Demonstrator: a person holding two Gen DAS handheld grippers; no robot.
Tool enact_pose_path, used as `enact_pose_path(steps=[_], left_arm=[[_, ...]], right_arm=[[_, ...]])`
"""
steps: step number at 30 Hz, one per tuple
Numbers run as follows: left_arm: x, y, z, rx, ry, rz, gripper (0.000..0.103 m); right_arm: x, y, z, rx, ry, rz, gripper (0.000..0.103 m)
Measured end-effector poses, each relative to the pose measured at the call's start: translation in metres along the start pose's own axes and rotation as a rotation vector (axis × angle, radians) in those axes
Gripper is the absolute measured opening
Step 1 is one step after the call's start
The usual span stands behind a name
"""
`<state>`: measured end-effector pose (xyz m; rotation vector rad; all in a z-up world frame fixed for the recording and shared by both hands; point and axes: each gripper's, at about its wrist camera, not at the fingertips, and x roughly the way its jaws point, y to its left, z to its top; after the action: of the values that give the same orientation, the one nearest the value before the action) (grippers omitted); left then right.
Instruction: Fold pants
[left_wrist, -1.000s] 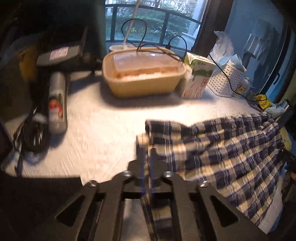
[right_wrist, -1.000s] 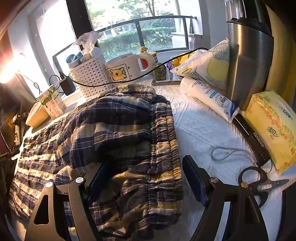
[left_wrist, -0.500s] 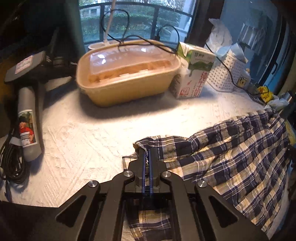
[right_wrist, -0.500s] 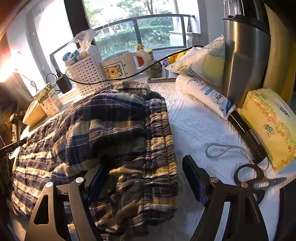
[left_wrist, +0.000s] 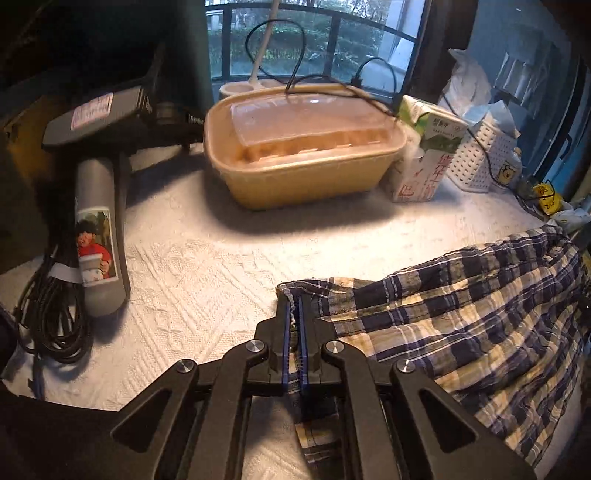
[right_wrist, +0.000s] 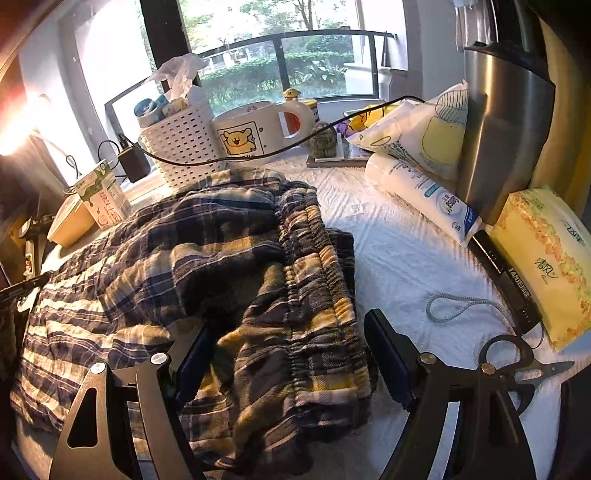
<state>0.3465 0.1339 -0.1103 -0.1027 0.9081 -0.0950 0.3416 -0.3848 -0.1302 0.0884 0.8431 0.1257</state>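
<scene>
- Pants (left_wrist: 461, 325) lie lengthwise across the white textured worktop (left_wrist: 207, 266), the long axis running from the hem at the left hand-held gripper to the gathered waistband (right_wrist: 317, 280) at the right one.
- Left hand-held gripper (left_wrist: 294, 314) is clamped on the hem corner, its blue pads pressed together with a thin edge of cloth between them; the rest of the garment stretches away to its right.
- Right hand-held gripper (right_wrist: 288, 354) stands with its jaws wide apart, straddling the waistband end, which sits between the fingers; whether the pads touch the cloth I cannot tell.
- Each end has its own hand-held gripper; the hem is already held, so the coming fold likely turns on carrying that end along the long axis toward the waistband.
- Fabric is soft navy, cream and yellow plaid, crumpled and ridged; the waistband is elasticated and bunched, and one layer already appears to lie over another.
</scene>
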Motion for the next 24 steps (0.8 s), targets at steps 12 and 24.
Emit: enact_pose_path(steps=[12, 24], left_arm=[[-0.053, -0.078, -0.049, 0.172, 0.028, -0.11, 0.037], [-0.044, -0.082, -0.094, 0.138, 0.081, -0.124, 0.037]], right_arm=[[-0.041, 0.031, 0.015, -0.105, -0.127, 0.11, 0.08], [0.053, 0.061, 0.033, -0.134, 0.075, 0.113, 0.078]])
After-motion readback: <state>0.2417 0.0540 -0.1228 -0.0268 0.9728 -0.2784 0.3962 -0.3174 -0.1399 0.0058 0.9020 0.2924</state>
